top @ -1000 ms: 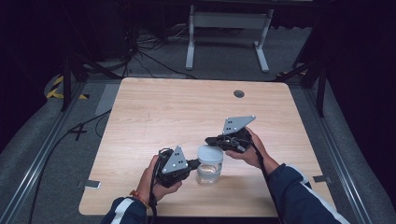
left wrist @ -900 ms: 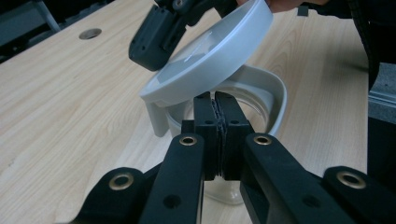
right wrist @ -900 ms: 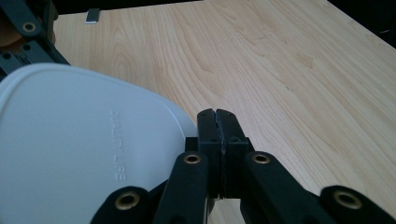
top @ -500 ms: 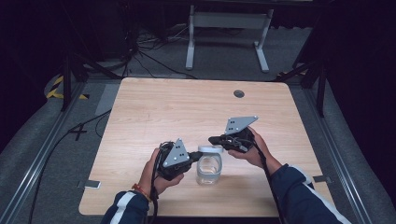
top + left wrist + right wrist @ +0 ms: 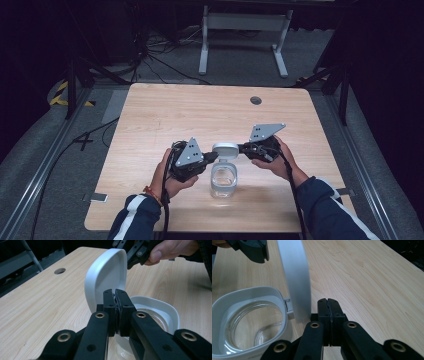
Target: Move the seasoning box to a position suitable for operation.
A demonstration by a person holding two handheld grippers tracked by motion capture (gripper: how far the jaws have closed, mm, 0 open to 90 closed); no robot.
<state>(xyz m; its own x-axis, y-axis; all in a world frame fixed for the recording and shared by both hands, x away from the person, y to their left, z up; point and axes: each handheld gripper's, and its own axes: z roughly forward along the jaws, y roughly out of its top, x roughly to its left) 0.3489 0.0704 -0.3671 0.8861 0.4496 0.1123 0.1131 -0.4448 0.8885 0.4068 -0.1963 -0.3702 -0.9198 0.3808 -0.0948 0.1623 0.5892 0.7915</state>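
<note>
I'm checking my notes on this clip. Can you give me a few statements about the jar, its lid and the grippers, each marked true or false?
1. The lid stands raised, hinged open on the jar. True.
2. The left gripper has its jaws wide open. False: they are shut together.
3. The jar is full of beans. False: it is clear glass and looks empty.
4. The right gripper is shut, beside the lid. True.
5. The jar stands on a wooden table. True.
</note>
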